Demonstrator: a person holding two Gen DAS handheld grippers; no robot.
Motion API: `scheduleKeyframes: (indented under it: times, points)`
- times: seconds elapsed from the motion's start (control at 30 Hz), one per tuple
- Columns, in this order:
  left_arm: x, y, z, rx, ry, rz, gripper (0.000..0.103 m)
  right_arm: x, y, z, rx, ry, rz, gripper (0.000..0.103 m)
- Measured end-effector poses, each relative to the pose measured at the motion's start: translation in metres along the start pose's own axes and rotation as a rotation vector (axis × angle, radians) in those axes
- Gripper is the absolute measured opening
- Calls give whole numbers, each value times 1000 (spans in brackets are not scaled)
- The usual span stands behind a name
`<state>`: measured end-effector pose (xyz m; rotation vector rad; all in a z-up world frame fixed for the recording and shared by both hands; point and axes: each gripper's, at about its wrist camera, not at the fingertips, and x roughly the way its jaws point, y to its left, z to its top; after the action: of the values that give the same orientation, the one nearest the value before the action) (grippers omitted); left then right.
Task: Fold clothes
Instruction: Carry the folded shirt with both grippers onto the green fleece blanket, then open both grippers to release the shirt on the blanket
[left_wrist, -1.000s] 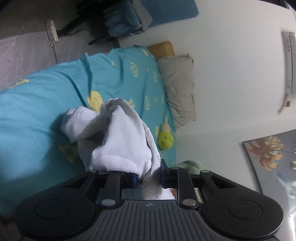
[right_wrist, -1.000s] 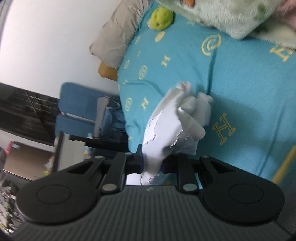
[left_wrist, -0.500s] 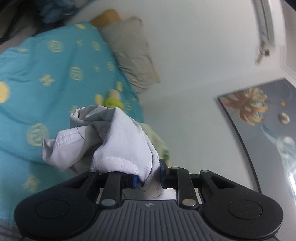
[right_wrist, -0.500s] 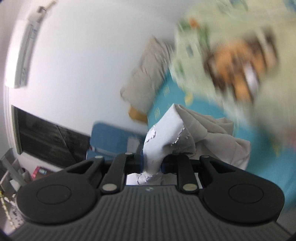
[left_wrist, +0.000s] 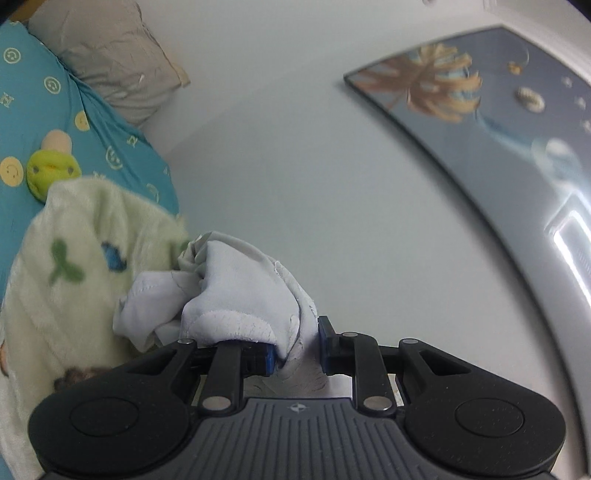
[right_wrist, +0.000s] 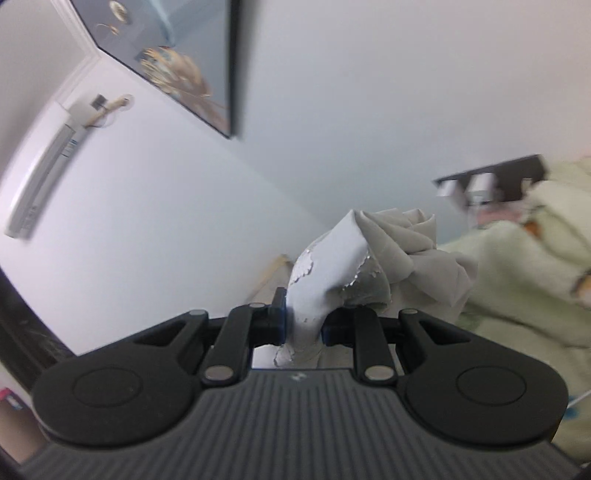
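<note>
A bunched pale grey cloth garment (left_wrist: 236, 295) is clamped betw. the fingers of the left gripper (left_wrist: 295, 350), held up w/ the white wall behind. Its other end (right_wrist: 369, 266) is pinched in the right gripper (right_wrist: 303, 325), fingers closed on it. A fluffy cream blanket (left_wrist: 74, 288) & teal patterned bed sheet (left_wrist: 44, 122) are seen at left.

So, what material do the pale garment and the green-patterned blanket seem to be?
Pale garment: thin matte woven or knit cloth, probably cotton; it creases softly and shows a stitched hem. Blanket: plush fleece, judging by its fuzzy nap, though the picture is blurred.
</note>
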<state>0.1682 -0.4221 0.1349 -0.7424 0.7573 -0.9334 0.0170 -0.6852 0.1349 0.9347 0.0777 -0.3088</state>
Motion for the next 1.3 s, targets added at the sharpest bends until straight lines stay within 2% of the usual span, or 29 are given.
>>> scheduleKeyframes:
  times: [0.13, 0.27, 0.33, 0.43, 0.5, 0.57, 0.6, 0.7, 0.73, 0.8, 0.9, 1.03, 1.13, 1.2, 1.23, 1.27, 1.3]
  points:
    - [37, 26, -42, 84, 66, 14, 23, -13, -48, -36, -22, 50, -54, 20]
    - [14, 53, -83, 139, 121, 29, 24, -48, -76, -83, -52, 90, -69, 20]
    - [7, 64, -98, 164, 155, 59, 26, -67, -86, -105, -49, 100, -66, 21]
    - [0, 79, -118, 215, 208, 115, 28, -76, -103, -125, 3, 133, -117, 21]
    - [5, 75, -123, 310, 228, 172, 30, -75, -110, -133, 15, 153, -153, 21]
    - [9, 68, -128, 387, 227, 199, 36, -74, -113, -137, 25, 170, -184, 23]
    - [9, 63, -126, 398, 231, 213, 39, -73, -111, -134, 38, 175, -195, 24]
    - [5, 48, -121, 413, 252, 224, 70, -81, -98, -125, 71, 216, -263, 26]
    - [-1, 39, -121, 428, 256, 227, 75, -86, -91, -122, 60, 228, -284, 26]
    - [-12, 19, -114, 493, 243, 253, 76, -97, -78, -116, 37, 251, -321, 26]
    - [-41, -9, -115, 578, 200, 272, 84, -119, -61, -113, -1, 280, -339, 26]
    - [-98, -51, -122, 640, 131, 242, 96, -159, -27, -113, -85, 249, -292, 26]
    - [-142, -69, -137, 692, 85, 213, 99, -190, 2, -116, -176, 209, -240, 27]
    - [-174, -81, -151, 739, 58, 224, 100, -211, 19, -119, -241, 173, -212, 44]
    - [-186, -85, -156, 759, 37, 230, 101, -221, 27, -122, -271, 148, -196, 63]
    - [-199, -87, -162, 780, 17, 235, 101, -232, 32, -126, -300, 115, -177, 78]
    - [-209, -87, -167, 803, -3, 238, 102, -241, 38, -132, -334, 86, -160, 84]
